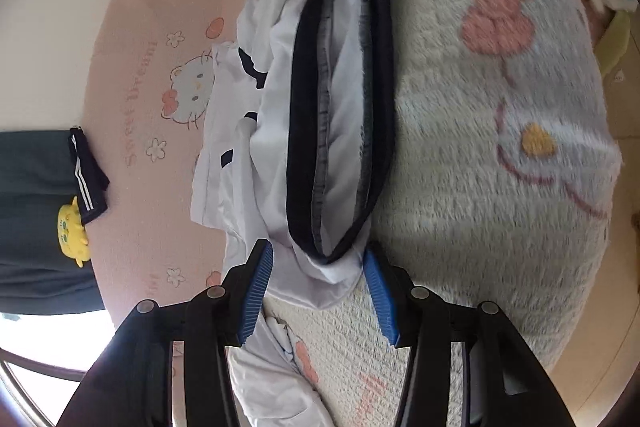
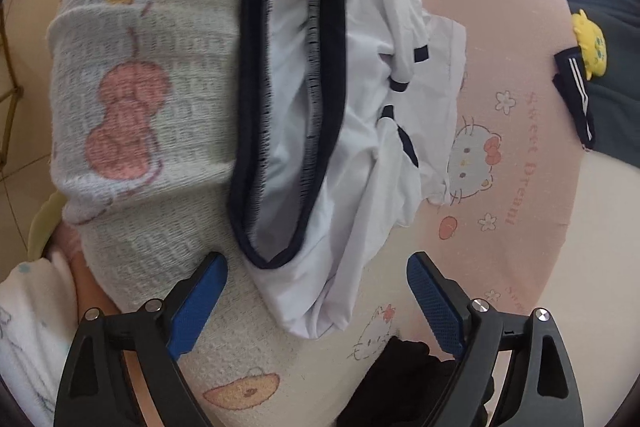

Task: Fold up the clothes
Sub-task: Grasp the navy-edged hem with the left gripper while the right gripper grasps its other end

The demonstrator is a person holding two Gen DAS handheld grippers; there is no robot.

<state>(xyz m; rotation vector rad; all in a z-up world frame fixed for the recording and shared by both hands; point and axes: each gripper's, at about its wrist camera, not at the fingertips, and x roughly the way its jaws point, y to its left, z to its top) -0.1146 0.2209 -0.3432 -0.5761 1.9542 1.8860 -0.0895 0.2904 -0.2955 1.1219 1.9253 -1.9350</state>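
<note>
Nearest us, our left gripper (image 1: 318,259) stands released astride a corner of the white garment (image 1: 344,115); our right gripper (image 2: 316,269) gapes, holding nothing. Beyond, it lies rumpled on the bed (image 1: 160,187), its far end cut off.

One white garment (image 1: 340,131), perhaps two dark ones (image 1: 36,219).

The pink bed sheet (image 2: 520,187) carries the only words that can be read: "Sweet Dream" in darker pink letters, printed beside a cartoon cat face (image 2: 472,155) with a bow. The same words show on the sheet in the left wrist view (image 1: 140,99), running sideways next to the cat face (image 1: 190,87) there. Further pink lettering near the sheet's lower edge is too blurred to read.
</note>
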